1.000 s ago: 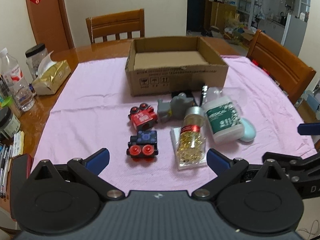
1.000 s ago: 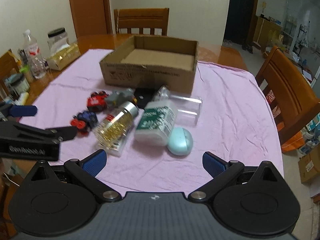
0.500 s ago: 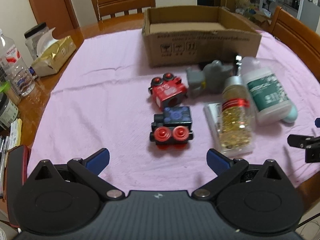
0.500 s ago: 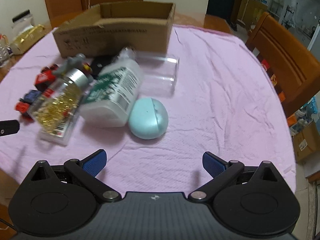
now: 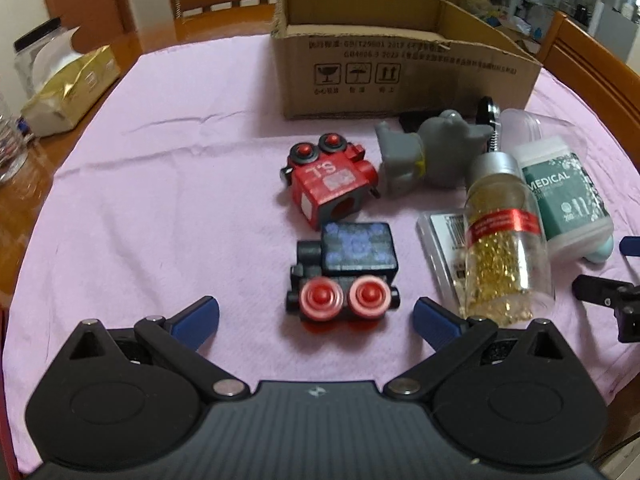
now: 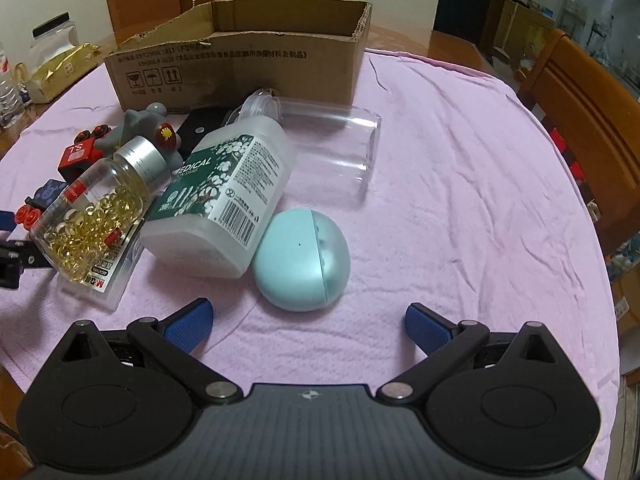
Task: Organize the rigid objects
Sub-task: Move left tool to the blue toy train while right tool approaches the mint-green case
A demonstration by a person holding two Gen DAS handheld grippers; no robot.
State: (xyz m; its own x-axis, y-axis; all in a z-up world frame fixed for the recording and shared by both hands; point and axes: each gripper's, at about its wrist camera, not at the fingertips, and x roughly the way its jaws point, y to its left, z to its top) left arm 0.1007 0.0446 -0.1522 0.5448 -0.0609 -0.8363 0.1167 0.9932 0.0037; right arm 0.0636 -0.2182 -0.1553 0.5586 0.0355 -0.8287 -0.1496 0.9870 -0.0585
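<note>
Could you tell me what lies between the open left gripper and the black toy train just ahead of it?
Nothing: in the left wrist view only bare pink cloth separates the left gripper from the black toy train.

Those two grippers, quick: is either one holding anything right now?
Left gripper: jaws open, holding nothing.
Right gripper: jaws open, holding nothing.

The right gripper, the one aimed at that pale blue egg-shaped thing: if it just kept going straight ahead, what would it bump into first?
Most likely the pale blue egg-shaped case. It lies just ahead of the open right gripper, roughly centred between its fingers, with the white medical bottle touching it on the left.
</note>
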